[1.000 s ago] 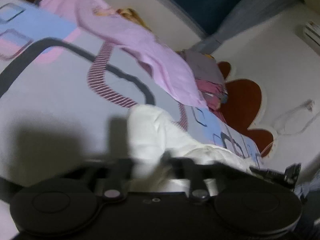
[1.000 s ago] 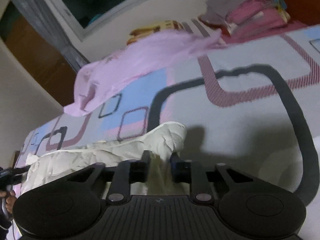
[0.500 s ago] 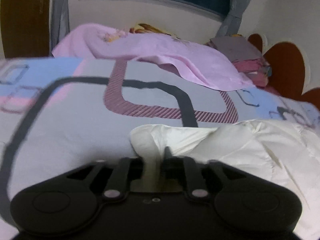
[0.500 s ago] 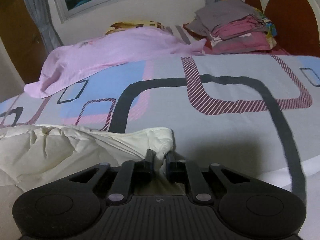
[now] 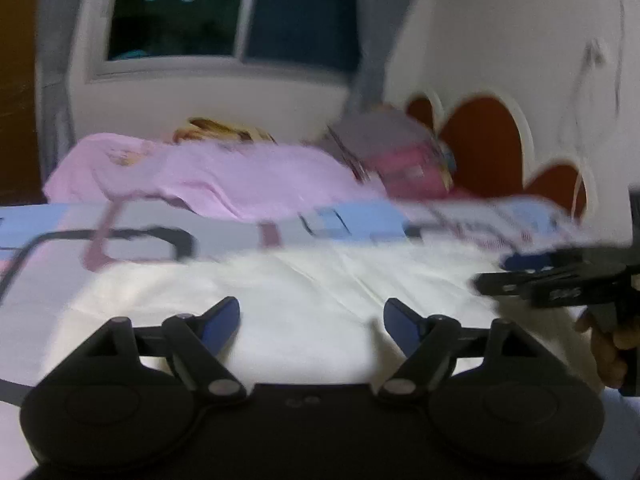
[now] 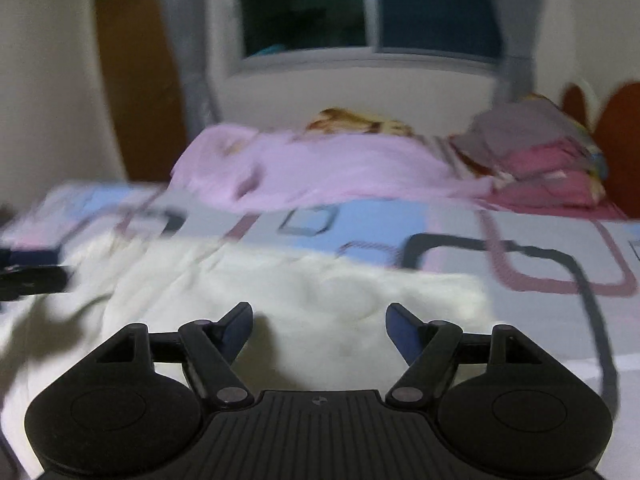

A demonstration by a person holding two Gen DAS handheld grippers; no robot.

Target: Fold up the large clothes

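Note:
A cream-white garment [image 5: 320,292] [image 6: 304,292] lies spread flat across the near part of the patterned bed sheet [image 5: 152,236] [image 6: 540,256]. My left gripper [image 5: 311,312] hangs just above its near edge, jaws opening wide, nothing between the blue pads. My right gripper [image 6: 319,318] stands the same way over the garment's right part, jaws opening, pads clear of the cloth. The right gripper shows at the right edge of the left wrist view, held by a hand [image 5: 608,344]. Both views are blurred by motion.
A pink garment [image 5: 208,176] [image 6: 328,172] lies loose across the far side of the bed. A stack of folded clothes [image 5: 404,156] [image 6: 540,152] sits by the red headboard [image 5: 484,148]. A window [image 6: 360,4] and a wooden door [image 6: 136,80] stand behind the bed.
Both grippers were shut on the cream garment's corners and pulled it back, rolling level. Now both have let go, their jaws stand wide, and the garment lies spread flat.

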